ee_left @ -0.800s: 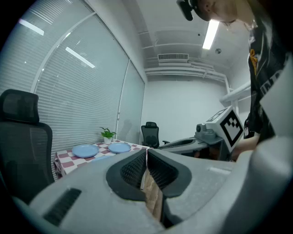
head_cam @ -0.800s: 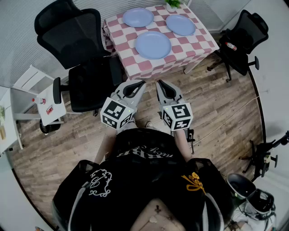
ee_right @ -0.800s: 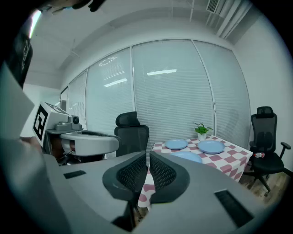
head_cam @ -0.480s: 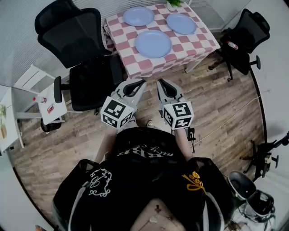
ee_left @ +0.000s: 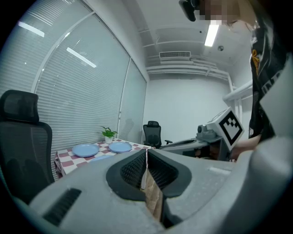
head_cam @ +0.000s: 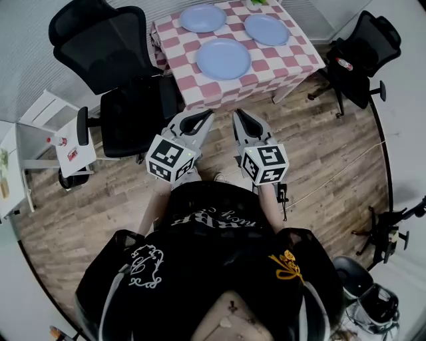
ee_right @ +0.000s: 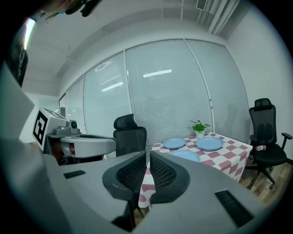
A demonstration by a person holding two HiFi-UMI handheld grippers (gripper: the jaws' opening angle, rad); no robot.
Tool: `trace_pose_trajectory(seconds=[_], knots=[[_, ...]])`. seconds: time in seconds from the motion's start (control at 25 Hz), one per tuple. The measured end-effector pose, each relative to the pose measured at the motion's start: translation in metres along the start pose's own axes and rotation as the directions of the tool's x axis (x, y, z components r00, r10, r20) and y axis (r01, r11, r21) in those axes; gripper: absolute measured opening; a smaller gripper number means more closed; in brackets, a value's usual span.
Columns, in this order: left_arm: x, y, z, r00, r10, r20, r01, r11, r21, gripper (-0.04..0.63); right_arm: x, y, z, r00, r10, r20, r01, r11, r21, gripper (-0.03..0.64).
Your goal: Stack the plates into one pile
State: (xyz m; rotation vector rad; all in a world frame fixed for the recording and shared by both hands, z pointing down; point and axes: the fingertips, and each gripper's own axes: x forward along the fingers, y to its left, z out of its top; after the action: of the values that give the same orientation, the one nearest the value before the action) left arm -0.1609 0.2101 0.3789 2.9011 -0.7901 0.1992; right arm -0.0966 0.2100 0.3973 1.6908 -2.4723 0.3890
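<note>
table [head_cam: 293, 63]: it is standing at the top of the head view under a pink-and-white checked cloth; all places below are being given against it.
near plate [head_cam: 223, 58] [ee_right: 184, 155]: this blue plate is lying flat at the table's middle, toward the edge nearest the person.
far-left plate [head_cam: 203, 18] [ee_right: 174, 143] [ee_left: 85, 150]: this blue plate is lying flat near the table's far left corner, apart from the near plate.
far-right plate [head_cam: 266, 29] [ee_right: 209, 143] [ee_left: 120, 147]: this blue plate is lying flat toward the table's far right corner, apart from both others.
pile: the three plates are lying singly, none touching another.
potted plant [ee_right: 199, 128] [ee_left: 108, 134]: it is standing upright at the table's far edge, just behind the far-right plate.
left gripper [head_cam: 205, 117] [ee_left: 146, 153]: it is hovering over the wood floor [head_cam: 326, 153], short of the table's near edge and pointing toward it; its jaws are sitting pressed together with nothing between them.
right gripper [head_cam: 238, 117] [ee_right: 147, 157]: it is hovering just beside the left gripper, also short of the table's near edge and pointing toward it; its ribbed pads are meeting, gripping nothing.
black office chair [head_cam: 106, 60]: it is standing against the table's left side.
second office chair [head_cam: 363, 56]: it is standing off the table's right side, apart from it.
person [head_cam: 213, 266]: dressed in a black printed top, they are standing back from the table's near edge, holding both grippers out in front.
</note>
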Motion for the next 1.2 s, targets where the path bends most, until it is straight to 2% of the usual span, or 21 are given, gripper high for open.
trace_pose_trajectory(seconds=[0.4,0.68,0.92,1.2], knots=[[0.028,-0.018,-0.008,0.999,0.038,-0.01,-0.038,0.999,-0.008,0.02,-0.019,-0.035,-0.018,0.999,0.023,-0.031,-0.022,1.0,0.008,0.031],[0.039,-0.023,-0.022,0.996,0.069,-0.056,-0.07,0.997,-0.016,0.02,-0.02,-0.055,-0.03,0.998,0.045,-0.052,-0.043,0.999,0.027,0.031],[0.05,-0.003,-0.021,0.993,0.096,-0.074,-0.097,0.995,-0.01,0.02,0.003,-0.066,-0.028,0.996,0.067,-0.057,-0.065,0.997,0.047,0.031],[0.086,0.054,-0.016,0.994,0.087,-0.072,-0.087,0.996,0.002,0.02,0.053,-0.096,-0.02,0.996,0.042,-0.075,-0.039,0.998,0.05,0.031]])
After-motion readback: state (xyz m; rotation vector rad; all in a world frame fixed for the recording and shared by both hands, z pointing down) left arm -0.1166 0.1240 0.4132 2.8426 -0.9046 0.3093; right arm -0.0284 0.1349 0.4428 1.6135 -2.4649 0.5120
